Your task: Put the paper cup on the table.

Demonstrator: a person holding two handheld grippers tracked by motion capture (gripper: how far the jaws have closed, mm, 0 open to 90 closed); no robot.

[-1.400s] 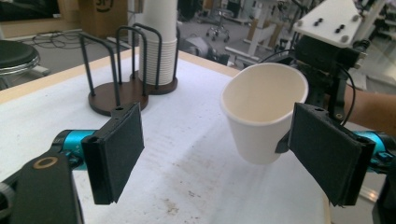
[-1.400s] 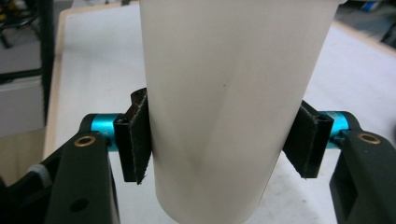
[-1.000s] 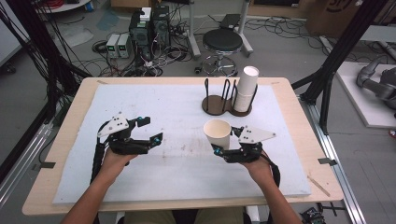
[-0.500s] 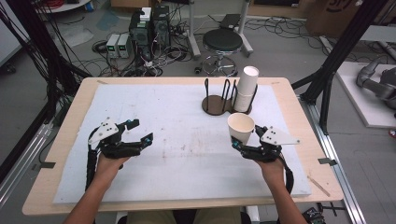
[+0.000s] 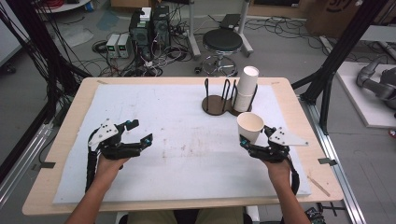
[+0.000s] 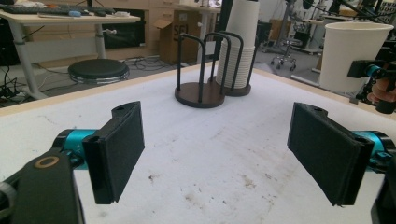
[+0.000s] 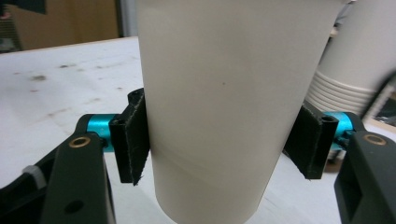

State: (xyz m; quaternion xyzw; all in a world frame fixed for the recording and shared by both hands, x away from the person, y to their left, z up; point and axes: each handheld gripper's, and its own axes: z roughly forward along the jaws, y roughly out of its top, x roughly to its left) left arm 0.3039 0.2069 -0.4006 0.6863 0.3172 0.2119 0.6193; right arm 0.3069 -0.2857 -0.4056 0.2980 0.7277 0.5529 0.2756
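Cup [image 5: 250, 127] transfer, midway: we hold one paper cup in our right tongs [image 5: 254, 142], whose jaws have just been easing apart yet flank its wall. Beyond them stands the cup stack [image 5: 245, 88] in its holder [image 5: 218, 103]. Our left tongs [image 5: 140, 133] hover wide open, empty, above the tabletop [image 5: 187, 121]. Setting the cup down remains.

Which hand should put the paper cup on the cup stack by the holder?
The right. The right gripper already has the paper cup between its pads, close to the cup stack in the black holder. The left gripper is open, empty and far across the table.
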